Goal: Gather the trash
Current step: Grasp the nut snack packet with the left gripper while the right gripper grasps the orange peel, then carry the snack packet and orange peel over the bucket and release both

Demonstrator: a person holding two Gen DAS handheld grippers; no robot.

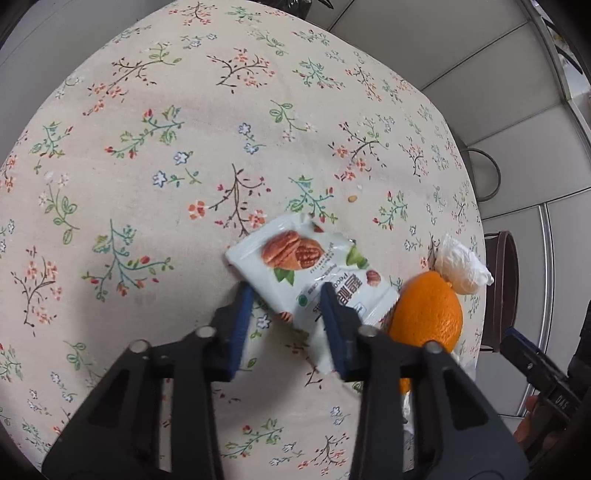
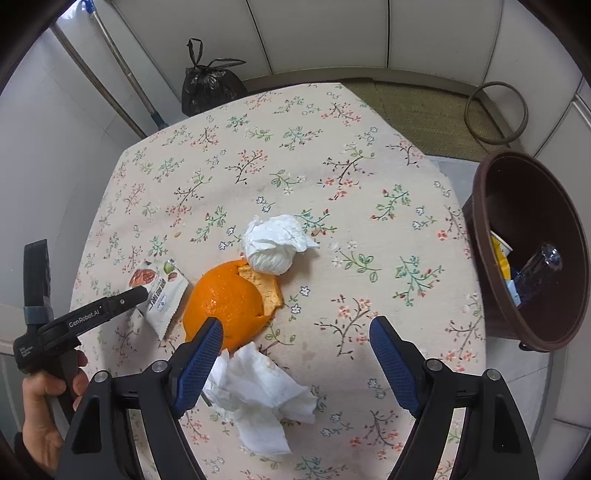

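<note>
left gripper (image 1: pixel 286 295) fingers open astride snack wrapper (image 1: pixel 306 269) | right gripper (image 2: pixel 295 332) fingers open, empty | risk: flat wrapper slips the pinch or nudges the orange peel (image 1: pixel 426 314)

A domestic interior, probably a dining corner of a home. A table covered by a floral tablecloth (image 2: pixel 332 155) lies ahead of the right gripper (image 2: pixel 295 350); a brown waste bin (image 2: pixel 491 258) stands beside the table to its right. Beyond the table's far edge, a tied black rubbish bag (image 2: pixel 207 88) and a mop handle (image 2: pixel 122 62) rest against white panelled walls (image 2: pixel 332 33).
</note>
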